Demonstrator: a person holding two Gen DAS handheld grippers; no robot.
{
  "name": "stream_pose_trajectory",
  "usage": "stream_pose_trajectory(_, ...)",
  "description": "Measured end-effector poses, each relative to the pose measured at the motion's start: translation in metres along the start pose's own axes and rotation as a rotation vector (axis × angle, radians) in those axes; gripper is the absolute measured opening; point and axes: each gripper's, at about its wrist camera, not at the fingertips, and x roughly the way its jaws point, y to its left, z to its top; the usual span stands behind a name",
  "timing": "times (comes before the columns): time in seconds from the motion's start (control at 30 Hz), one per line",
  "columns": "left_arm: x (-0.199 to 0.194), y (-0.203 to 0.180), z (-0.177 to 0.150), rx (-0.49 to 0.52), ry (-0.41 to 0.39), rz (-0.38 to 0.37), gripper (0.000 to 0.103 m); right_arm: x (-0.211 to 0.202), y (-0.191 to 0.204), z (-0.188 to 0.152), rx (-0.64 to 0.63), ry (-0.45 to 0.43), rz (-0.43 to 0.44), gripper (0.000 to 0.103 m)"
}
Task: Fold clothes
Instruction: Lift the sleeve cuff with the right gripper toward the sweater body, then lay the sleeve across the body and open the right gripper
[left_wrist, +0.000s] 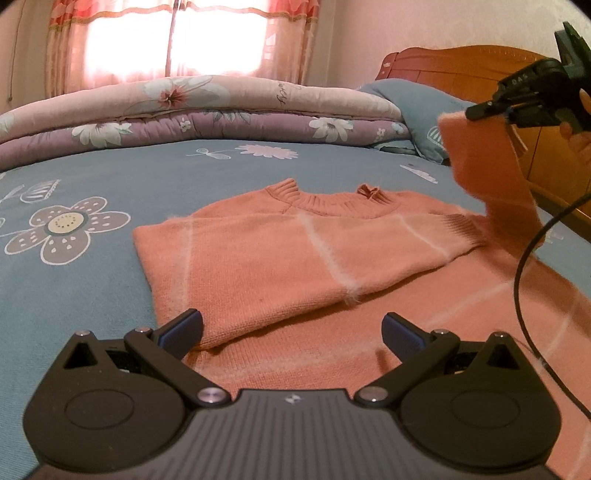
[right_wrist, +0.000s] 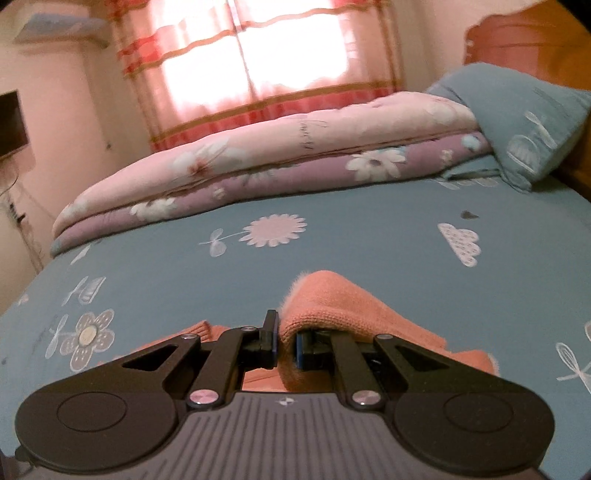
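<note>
1. Left wrist view alone shows the whole pink sweater (left_wrist: 295, 251) lying on the bed (left_wrist: 92, 288) near its headboard-side edge, one sleeve (left_wrist: 491, 173) lifted by the right gripper (left_wrist: 476, 110).
2. The left gripper (left_wrist: 291, 328) hovers spread over the hem.
3. Right wrist view shows the right gripper (right_wrist: 285, 343) pinching that sleeve (right_wrist: 332, 306).
4. Quilt (left_wrist: 207, 110) lettering is unreadable.

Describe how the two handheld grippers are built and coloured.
Both the left gripper and right gripper have matte black linkage arms, round housings, silver pivot screws, blue finger pads and a ribbed grey body with a small white logo. A black cable trails from the right one.
</note>
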Motion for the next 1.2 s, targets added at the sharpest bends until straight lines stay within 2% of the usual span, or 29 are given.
stream_pose_trajectory(0.27,0.0,0.002,0.0,-0.011,-0.004,-0.009,0.103,0.016,0.053,-0.015,-0.185,0.049,0.037,0.011)
stream_pose_trajectory(0.43,-0.001,0.003,0.0,-0.016,-0.006,-0.013,0.103,0.024,0.077,-0.034,-0.316,0.083,0.032,0.011)
stream_pose_trajectory(0.73,-0.001,0.003,0.0,-0.018,-0.006,-0.015,0.103,0.054,0.126,-0.101,-0.72,0.169,-0.06,0.011)
stream_pose_trajectory(0.97,-0.001,0.004,0.0,-0.02,-0.007,-0.017,0.103,0.081,0.148,-0.144,-0.957,0.198,-0.137,0.013)
stream_pose_trajectory(1.0,-0.001,0.005,0.0,-0.021,-0.008,-0.017,0.103,0.085,0.151,-0.149,-0.993,0.203,-0.146,0.014)
stream_pose_trajectory(1.07,-0.001,0.005,0.0,-0.022,-0.008,-0.018,0.103,0.091,0.158,-0.159,-1.08,0.211,-0.167,0.025)
stream_pose_trajectory(1.2,-0.001,0.004,0.0,-0.023,-0.008,-0.018,0.103,0.093,0.173,-0.181,-1.301,0.177,-0.242,0.036)
